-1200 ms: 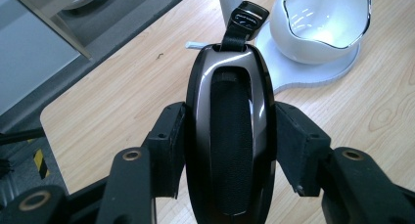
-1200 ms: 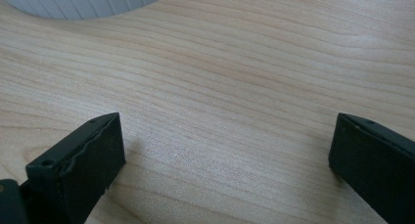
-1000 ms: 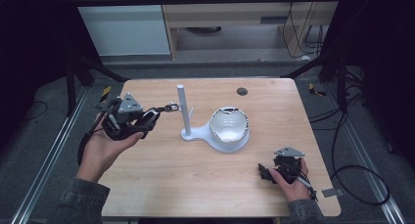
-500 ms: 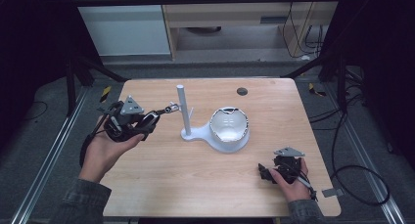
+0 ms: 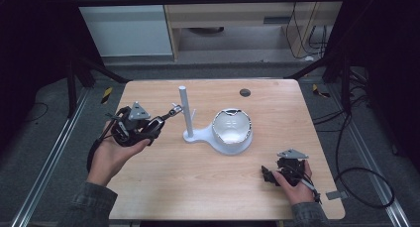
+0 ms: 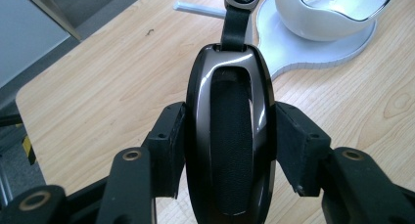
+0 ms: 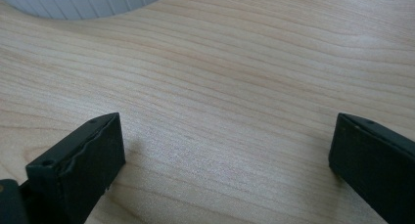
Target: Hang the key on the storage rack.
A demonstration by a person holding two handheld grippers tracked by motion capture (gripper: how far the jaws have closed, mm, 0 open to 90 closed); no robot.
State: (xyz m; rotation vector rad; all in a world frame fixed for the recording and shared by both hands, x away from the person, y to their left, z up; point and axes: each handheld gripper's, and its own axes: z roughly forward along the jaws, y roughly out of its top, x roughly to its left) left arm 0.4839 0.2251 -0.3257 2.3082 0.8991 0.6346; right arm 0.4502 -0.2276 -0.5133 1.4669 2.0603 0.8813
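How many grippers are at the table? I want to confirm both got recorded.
2. The left gripper is at the table's left side, clamped on a headphone earcup near the white stand. The right gripper rests near the front right corner, jaws open.

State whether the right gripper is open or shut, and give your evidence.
Open. In the right gripper view, the right gripper has its jaws wide apart, with bare table between them.

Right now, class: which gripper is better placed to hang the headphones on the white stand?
Left. The left gripper is shut on the headphones beside the stand's post; the right gripper rests open, farther away.
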